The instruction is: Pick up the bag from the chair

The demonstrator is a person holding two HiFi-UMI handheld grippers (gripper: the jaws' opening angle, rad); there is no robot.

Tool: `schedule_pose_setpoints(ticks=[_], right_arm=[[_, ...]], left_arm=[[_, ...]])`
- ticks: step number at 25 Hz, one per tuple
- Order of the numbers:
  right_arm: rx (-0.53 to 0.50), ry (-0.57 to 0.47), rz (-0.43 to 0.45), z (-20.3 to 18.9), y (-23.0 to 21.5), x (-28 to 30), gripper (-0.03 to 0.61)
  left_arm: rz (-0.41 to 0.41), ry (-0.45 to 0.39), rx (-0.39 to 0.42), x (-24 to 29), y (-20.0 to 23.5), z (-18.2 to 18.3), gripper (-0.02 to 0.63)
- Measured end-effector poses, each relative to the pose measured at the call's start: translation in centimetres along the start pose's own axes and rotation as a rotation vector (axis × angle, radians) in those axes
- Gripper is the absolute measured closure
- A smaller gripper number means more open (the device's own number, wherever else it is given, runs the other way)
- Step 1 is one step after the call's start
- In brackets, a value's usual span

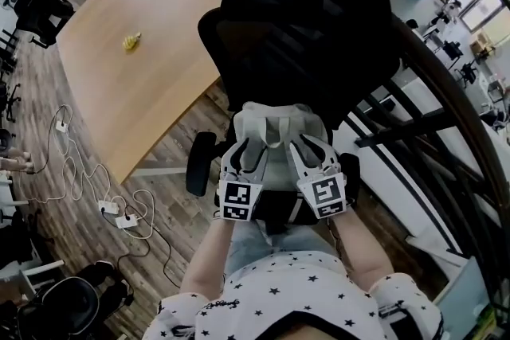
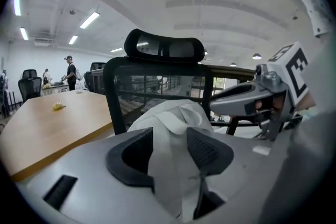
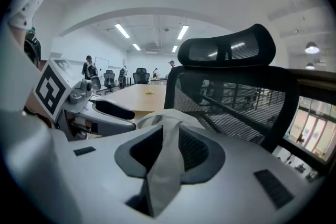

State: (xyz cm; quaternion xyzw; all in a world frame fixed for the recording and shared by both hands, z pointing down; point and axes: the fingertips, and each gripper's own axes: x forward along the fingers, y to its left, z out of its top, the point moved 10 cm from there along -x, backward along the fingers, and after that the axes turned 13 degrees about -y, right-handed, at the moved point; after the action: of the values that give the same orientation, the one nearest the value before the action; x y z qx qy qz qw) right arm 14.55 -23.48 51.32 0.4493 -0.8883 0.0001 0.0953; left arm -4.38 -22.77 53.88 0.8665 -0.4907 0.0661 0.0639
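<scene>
Open-plan office, wood floor, long table (image 1: pixel 135 84) far to the left of both grippers. Left gripper (image 2: pixel 169 153): jaws pinched on a pale fabric strap of the bag (image 1: pixel 275 131). Right gripper (image 3: pixel 167 152): likewise clamped on the second strap, just beside its partner. One strap each, presumably so the load rises level. Bag: directly ahead of the jaws, against the black mesh chair (image 1: pixel 307 20); whether it rests on the seat cannot be told.

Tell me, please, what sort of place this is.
Probably an open-plan office: a black mesh-backed office chair, a long pale wooden table, and further black swivel chairs beyond that table.
</scene>
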Motion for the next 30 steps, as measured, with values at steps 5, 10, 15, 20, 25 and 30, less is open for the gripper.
schedule_pose_setpoints(ticks=[5,10,15,20,25,30], right_arm=[[-0.114,0.050,0.007,-1.9,-0.1,1.9,0.482],[-0.247,0.109,0.007,-2.9,0.3,2.8,0.477],[-0.316,0.104,0.020,-3.2,0.5,3.5,0.468],[-0.357,0.053,0.037,-1.9,0.3,4.9,0.459],[-0.358,0.010,0.041,-0.2,0.0,6.5,0.451],[-0.367,-0.019,0.022,1.7,-0.3,8.0,0.451]], left_arm=[[-0.012,0.030,0.079,1.7,0.7,-1.4,0.411],[-0.035,0.027,0.121,2.9,0.9,-2.7,0.410],[-0.023,0.017,0.154,3.1,1.4,-2.6,0.410],[-0.012,-0.003,0.160,3.8,2.6,-2.0,0.411],[-0.020,-0.045,0.161,5.1,3.7,-0.6,0.411],[-0.040,-0.073,0.153,6.5,4.3,1.1,0.423]])
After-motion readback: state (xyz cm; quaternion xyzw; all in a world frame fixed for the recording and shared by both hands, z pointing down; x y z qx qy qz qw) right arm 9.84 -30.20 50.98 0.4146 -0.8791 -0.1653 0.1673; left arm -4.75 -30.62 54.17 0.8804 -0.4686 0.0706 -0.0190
